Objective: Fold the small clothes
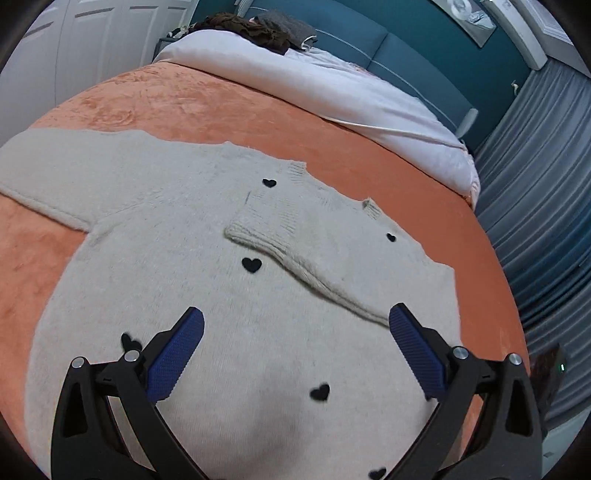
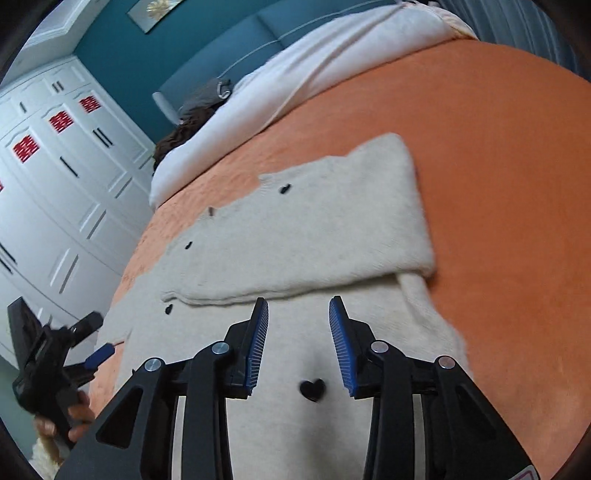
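Observation:
A cream knit sweater (image 1: 177,236) with small black hearts lies flat on the orange blanket (image 1: 207,107). Its right sleeve (image 1: 317,258) is folded in across the chest; its left sleeve (image 1: 55,166) lies spread out to the left. My left gripper (image 1: 295,321) is open and empty, just above the sweater's body. In the right wrist view the sweater (image 2: 295,229) shows with the folded sleeve (image 2: 369,206) on top. My right gripper (image 2: 298,306) is open and empty above the lower body, near a black heart (image 2: 312,388). The left gripper (image 2: 55,354) shows at that view's left edge.
The bed has a white duvet (image 1: 332,85) and dark clothes (image 1: 251,29) near the teal headboard (image 1: 369,40). White wardrobe doors (image 2: 55,177) stand on one side, grey curtains (image 1: 535,184) on the other. Bare orange blanket (image 2: 498,184) lies to the sweater's right.

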Demonstrator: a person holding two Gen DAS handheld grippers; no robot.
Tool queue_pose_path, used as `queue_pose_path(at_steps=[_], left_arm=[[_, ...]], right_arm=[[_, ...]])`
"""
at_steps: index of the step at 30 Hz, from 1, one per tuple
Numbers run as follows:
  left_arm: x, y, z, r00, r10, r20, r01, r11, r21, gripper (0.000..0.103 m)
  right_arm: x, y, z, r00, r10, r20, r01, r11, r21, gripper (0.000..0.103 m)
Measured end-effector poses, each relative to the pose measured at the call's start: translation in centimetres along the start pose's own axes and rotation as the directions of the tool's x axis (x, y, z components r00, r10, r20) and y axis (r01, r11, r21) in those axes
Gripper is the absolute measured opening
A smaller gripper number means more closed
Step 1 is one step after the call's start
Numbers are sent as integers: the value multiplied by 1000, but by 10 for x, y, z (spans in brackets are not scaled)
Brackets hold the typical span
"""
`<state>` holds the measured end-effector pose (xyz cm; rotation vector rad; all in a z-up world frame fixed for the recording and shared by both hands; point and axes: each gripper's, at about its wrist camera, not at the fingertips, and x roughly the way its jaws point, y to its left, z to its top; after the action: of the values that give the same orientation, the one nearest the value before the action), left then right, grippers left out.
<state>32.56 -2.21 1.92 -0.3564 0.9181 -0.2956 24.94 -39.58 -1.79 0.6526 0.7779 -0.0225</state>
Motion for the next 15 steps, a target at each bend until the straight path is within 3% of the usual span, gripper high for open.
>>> queue_pose_path(at_steps=[5, 7, 9, 10, 11, 12, 15], left_arm=[[66, 11, 28, 998, 34, -48, -40, 991, -130, 96], [81, 17, 35, 998, 48, -51, -56, 984, -168, 82], [92, 21, 41, 996, 46, -78, -60, 982, -180, 44], [97, 22, 44, 995, 41, -91, -57, 982, -181, 34], [100, 22, 47, 995, 40, -95, -57, 983, -177, 7], [99, 21, 50, 996, 21, -83, -35, 986, -165, 0], [73, 16, 63, 999, 6, 33, -2, 993, -120, 0]], right_arm=[[19, -26, 1, 998, 56, -27, -52, 991, 123, 51], [25, -28, 1, 998, 59, -20, -56, 988, 146, 51], [33, -32, 9, 998, 64, -1, -63, 982, 177, 51], [38, -33, 12, 998, 58, 10, -59, 981, 186, 48], [43, -33, 17, 999, 48, 16, -50, 981, 190, 41], [46, -30, 19, 999, 39, 30, -44, 982, 185, 8], [23, -15, 32, 989, 44, 138, -61, 990, 124, 7]])
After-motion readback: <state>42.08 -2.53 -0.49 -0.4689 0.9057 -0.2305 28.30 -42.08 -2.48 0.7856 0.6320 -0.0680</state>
